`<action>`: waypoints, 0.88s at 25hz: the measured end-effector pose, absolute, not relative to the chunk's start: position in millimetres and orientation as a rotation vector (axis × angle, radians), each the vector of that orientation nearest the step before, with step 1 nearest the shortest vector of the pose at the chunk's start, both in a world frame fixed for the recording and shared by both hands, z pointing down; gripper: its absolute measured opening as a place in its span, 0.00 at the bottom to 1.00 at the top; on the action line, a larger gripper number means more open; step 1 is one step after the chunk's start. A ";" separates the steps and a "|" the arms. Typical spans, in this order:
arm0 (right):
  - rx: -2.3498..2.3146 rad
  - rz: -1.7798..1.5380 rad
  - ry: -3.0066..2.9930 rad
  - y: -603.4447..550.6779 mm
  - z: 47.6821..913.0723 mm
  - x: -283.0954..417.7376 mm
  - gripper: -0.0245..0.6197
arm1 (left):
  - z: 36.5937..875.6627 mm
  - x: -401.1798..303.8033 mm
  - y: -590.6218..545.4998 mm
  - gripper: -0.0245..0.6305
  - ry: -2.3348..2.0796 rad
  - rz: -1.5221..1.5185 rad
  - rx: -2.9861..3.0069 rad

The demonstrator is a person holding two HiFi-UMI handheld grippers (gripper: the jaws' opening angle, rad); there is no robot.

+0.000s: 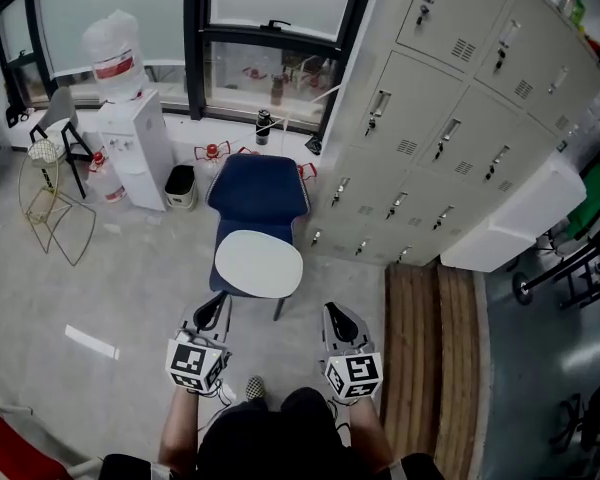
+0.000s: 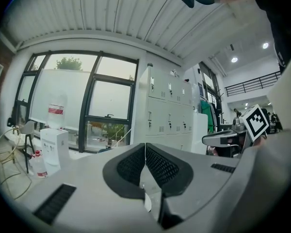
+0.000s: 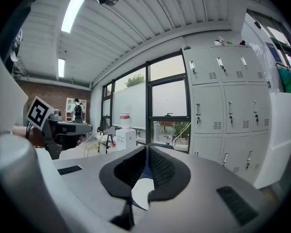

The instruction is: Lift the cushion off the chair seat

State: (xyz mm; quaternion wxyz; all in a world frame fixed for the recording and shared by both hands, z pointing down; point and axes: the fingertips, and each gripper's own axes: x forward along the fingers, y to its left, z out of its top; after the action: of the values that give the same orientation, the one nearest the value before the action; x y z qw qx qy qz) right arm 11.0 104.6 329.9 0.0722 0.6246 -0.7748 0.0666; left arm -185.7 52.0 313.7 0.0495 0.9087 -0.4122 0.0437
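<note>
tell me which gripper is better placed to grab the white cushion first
Left, marginally. The left gripper sits just short of the near left edge of the cushion; the right gripper is farther off to its side. Both are shut, touching nothing.

Grey lockers (image 1: 460, 138) right; windows (image 1: 270, 13) ahead; water dispenser (image 1: 135, 148) left

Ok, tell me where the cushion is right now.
Head view, mid-frame: the white cushion lies on the blue chair, with the lockers to its right and the water dispenser further left.
</note>
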 end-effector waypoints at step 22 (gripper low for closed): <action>1.794 0.253 -2.352 -72.4 364.5 74.6 0.09 | 336.8 -106.2 -109.9 0.07 -1.264 0.228 2.762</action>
State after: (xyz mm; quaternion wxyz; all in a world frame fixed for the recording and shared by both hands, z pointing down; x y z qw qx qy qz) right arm 74.6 -72.4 364.5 0.0864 0.6020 -0.7893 0.0850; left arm -106.2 -109.9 336.8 0.0479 0.9057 -0.4146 0.0748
